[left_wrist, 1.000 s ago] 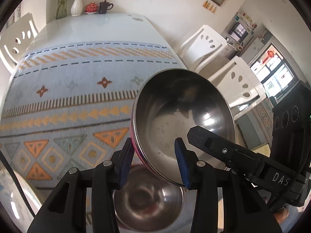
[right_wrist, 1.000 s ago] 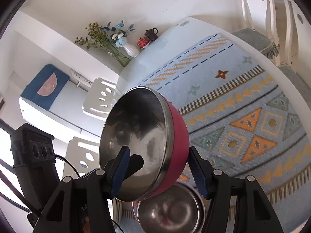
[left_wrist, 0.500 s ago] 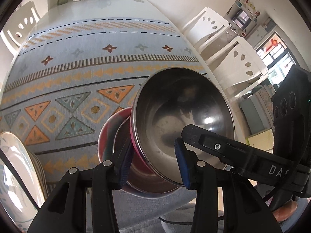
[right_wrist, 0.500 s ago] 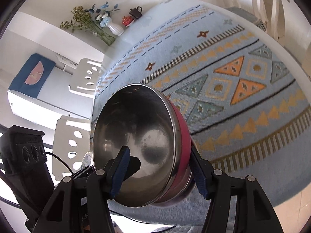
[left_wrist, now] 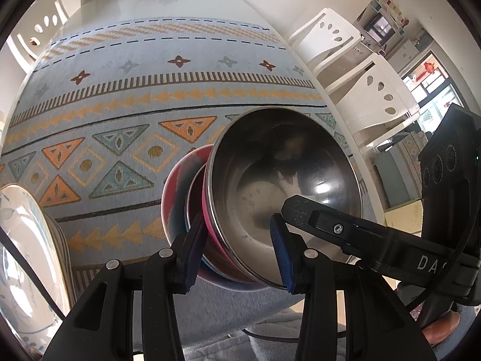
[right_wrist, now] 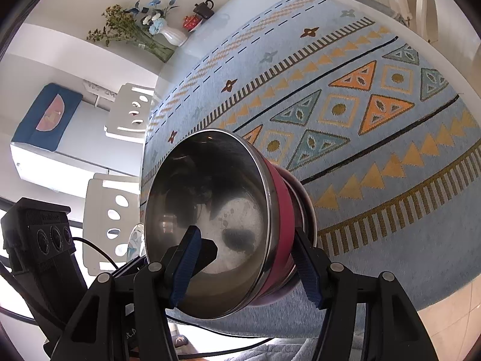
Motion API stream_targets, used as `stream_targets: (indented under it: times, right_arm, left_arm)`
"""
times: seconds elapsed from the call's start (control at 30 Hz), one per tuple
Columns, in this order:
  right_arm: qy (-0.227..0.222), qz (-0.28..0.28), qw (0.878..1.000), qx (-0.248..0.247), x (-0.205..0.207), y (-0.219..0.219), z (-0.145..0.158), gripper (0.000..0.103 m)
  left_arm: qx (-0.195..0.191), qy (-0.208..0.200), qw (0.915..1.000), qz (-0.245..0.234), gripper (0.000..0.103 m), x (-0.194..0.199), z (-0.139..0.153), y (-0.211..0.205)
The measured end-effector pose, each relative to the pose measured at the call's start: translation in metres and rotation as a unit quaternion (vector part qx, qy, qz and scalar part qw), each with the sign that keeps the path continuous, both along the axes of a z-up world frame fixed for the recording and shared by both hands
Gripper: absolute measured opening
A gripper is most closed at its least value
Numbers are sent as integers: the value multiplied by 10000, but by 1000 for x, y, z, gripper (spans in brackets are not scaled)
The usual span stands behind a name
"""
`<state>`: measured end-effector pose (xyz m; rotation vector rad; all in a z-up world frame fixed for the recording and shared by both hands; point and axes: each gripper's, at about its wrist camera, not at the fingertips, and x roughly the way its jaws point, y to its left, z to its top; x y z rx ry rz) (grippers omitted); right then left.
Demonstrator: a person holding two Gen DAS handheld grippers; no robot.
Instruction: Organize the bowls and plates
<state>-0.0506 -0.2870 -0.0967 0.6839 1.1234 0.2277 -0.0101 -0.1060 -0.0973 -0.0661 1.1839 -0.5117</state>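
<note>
Both grippers' jaws clamp the red bowl (left_wrist: 282, 192) rim, nested in another bowl (left_wrist: 176, 192).

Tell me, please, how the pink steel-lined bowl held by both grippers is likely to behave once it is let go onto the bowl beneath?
The pink bowl looks stiff and probably light: thin steel rim. Its polished lining may slip against the blue pads. Tilted over the lower bowl, it could rock or slide before nesting.

I see white chairs (left_wrist: 354, 60) flanking a table under a patterned blue cloth (left_wrist: 150, 96); daylight fills a window (left_wrist: 433, 84).
</note>
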Motion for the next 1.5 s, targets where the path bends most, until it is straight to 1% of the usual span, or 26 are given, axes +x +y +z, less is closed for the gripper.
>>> stream_targets:
  times: [0.23, 0.3, 0.33, 0.37, 0.4, 0.43, 0.47, 0.5, 0.53, 0.57, 0.67, 0.7, 0.73, 0.8, 0.83, 0.87, 0.93, 1.03, 1.1, 1.23, 1.3, 1.43, 1.5]
  right_arm:
    - [-17, -6, 10000, 4, -4, 1, 0, 60]
    - [-19, 1, 10000, -31, -5, 2, 0, 61]
    - [-23, 39, 10000, -84, -4, 3, 1, 62]
    - [-26, 66, 9997, -245, -4, 4, 3, 69]
    - [-37, 49, 9989, -467, -5, 4, 6, 73]
    - [-96, -14, 9971, -756, -8, 2, 11, 76]
    - [-132, -61, 9957, -915, -10, 1, 13, 76]
    - [-147, -125, 9942, -1061, -12, -2, 15, 76]
    - [-134, -169, 9939, -1079, -13, -5, 15, 76]
    - [-87, -239, 9942, -1043, -15, -10, 14, 76]
    - [121, -476, 9951, -859, -17, -24, 5, 76]
    - [196, -533, 9953, -789, -17, -27, 2, 76]
    - [283, -590, 9955, -688, -17, -31, -3, 76]
    - [413, -668, 9960, -434, -17, -37, -10, 76]
    - [485, -707, 9961, -228, -16, -41, -16, 76]
    - [535, -727, 9959, -84, -17, -42, -19, 76]
    - [672, -753, 9943, 331, -16, -45, -28, 76]
    - [928, -762, 9886, 912, -14, -47, -43, 76]
    - [1108, -762, 9843, 1142, -12, -46, -52, 76]
    - [1257, -639, 9822, 1242, -5, -42, -61, 76]
    - [1301, -568, 9813, 1300, 0, -39, -65, 76]
    - [1409, -509, 9786, 1413, 8, -36, -73, 76]
    - [1350, -501, 9790, 1440, 11, -37, -71, 76]
  left_arm:
    - [9, -48, 10000, -15, 39, -2, 2, 0]
    - [80, -149, 9999, -29, 42, -3, 6, 3]
    - [180, -223, 9996, -7, 43, -3, 8, 4]
    - [334, -349, 9988, 43, 45, -4, 12, 8]
    - [411, -435, 9981, 110, 50, -3, 15, 13]
    - [413, -471, 9978, 203, 53, -2, 18, 20]
    - [335, -457, 9979, 328, 58, 0, 20, 29]
    - [231, -415, 9978, 453, 60, 1, 21, 37]
    - [115, -355, 9976, 583, 60, 4, 21, 46]
    - [14, -276, 9970, 722, 60, 6, 19, 54]
    - [-126, -30, 9950, 985, 60, 13, 9, 70]
    - [-260, 55, 9941, 1056, 60, 14, 6, 73]
    - [-487, 135, 9921, 1147, 60, 14, 3, 77]
    - [-1019, 359, 9854, 1319, 60, 16, -4, 83]
    - [-1171, 438, 9831, 1335, 60, 17, -7, 81]
    - [-1235, 477, 9823, 1322, 60, 17, -8, 78]
    - [-1243, 528, 9828, 1257, 60, 18, -13, 71]
    - [-1286, 673, 9823, 1185, 60, 21, -22, 58]
    - [-1286, 780, 9819, 1155, 60, 22, -28, 50]
    - [-1052, 871, 9848, 1077, 60, 26, -38, 39]
    - [-1018, 933, 9846, 1069, 60, 28, -42, 36]
    - [-1215, 1036, 9803, 1165, 60, 32, -45, 40]
    - [-1294, 1062, 9787, 1188, 60, 33, -45, 43]
